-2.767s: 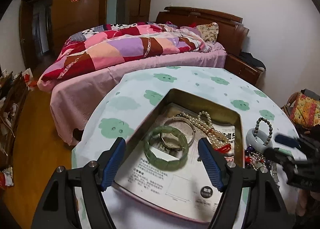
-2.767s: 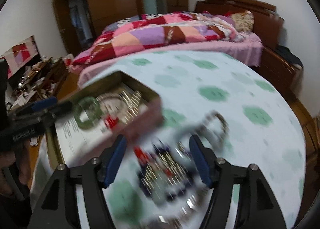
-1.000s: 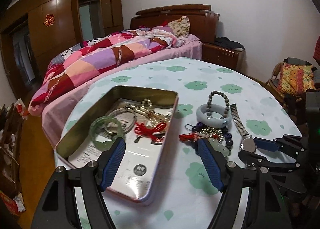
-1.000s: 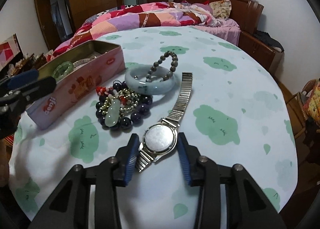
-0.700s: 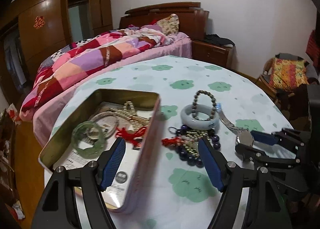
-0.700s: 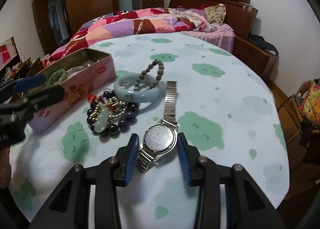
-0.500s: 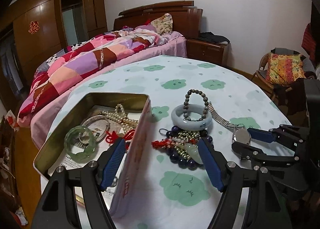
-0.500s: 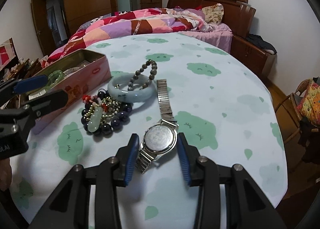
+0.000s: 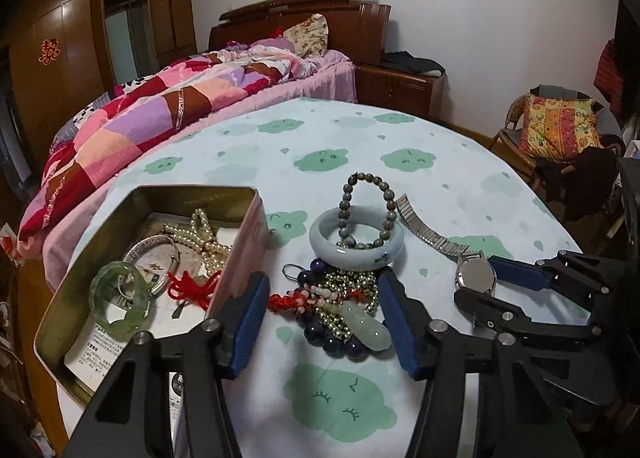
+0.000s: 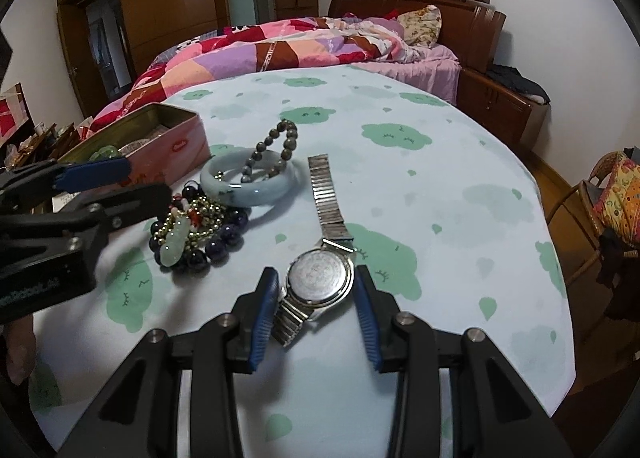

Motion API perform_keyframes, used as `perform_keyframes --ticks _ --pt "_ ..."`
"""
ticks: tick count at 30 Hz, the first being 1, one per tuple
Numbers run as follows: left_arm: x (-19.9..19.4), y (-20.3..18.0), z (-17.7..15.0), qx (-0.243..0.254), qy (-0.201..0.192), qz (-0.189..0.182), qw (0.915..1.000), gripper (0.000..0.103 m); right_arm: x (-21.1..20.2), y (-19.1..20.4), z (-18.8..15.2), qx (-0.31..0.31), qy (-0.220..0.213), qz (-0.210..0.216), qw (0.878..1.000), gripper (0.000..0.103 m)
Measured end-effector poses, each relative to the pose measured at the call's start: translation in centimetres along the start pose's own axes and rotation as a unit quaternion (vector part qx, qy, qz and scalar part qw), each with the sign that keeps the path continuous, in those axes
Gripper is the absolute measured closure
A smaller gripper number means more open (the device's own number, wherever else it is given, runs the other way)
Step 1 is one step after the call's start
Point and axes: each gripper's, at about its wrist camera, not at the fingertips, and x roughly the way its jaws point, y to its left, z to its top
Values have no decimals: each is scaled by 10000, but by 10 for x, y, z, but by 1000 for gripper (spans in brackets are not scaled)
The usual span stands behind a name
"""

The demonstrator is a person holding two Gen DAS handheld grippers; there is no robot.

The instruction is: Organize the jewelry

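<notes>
A silver wristwatch [image 10: 320, 278] lies face down on the tablecloth between the fingers of my right gripper [image 10: 316, 308], which stands open around its case; it also shows in the left wrist view [image 9: 476, 276]. My left gripper [image 9: 324, 322] is open around a heap of dark beads, gold chain and a pale jade pendant [image 9: 360, 324]. Behind the heap lie a pale blue bangle [image 9: 356, 244] and a grey bead bracelet [image 9: 366, 210]. A pink tin [image 9: 248, 234] at the left holds a green bangle [image 9: 118, 304], a silver bangle, pearls and a red knot.
The round table has a pale cloth with green cloud prints [image 10: 420, 186]. A bed with a patchwork quilt [image 10: 280, 46] stands behind it. A wicker chair with a bright cushion [image 9: 560, 130] is at the right. The table edge runs close behind the grippers.
My left gripper has swung right from over the tin to the bead heap. My right gripper has stayed around the watch, jaws slightly wider; the watch strap has turned a little.
</notes>
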Motion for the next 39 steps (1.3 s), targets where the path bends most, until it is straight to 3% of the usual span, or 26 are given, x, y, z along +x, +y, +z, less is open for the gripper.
perform_keyframes --ticks 7,9,15,20,23,32,35,39 --pt "-2 -3 -20 -30 167 -152 9997 51 0 0 -1 -15 4 12 10000 62" --pt "-1 -5 -21 -10 203 -164 9997 57 0 -1 -2 -16 2 20 10000 62" --pt "-2 -13 -22 163 193 -237 9994 57 0 0 -1 -19 13 23 10000 62" --pt "10 -8 -23 14 455 -387 9982 58 0 0 -2 -27 20 21 10000 62" --pt "14 -8 -20 -28 473 -442 9979 67 0 0 -2 -28 20 20 10000 62" --pt "21 -8 -14 -97 471 -670 9966 68 0 0 -2 -33 23 21 10000 62" --pt "19 -8 -15 -85 473 -787 9957 78 0 0 -2 -37 20 17 10000 62" --pt "15 -10 -19 -10 512 -827 9953 82 0 0 -2 -29 22 21 10000 62"
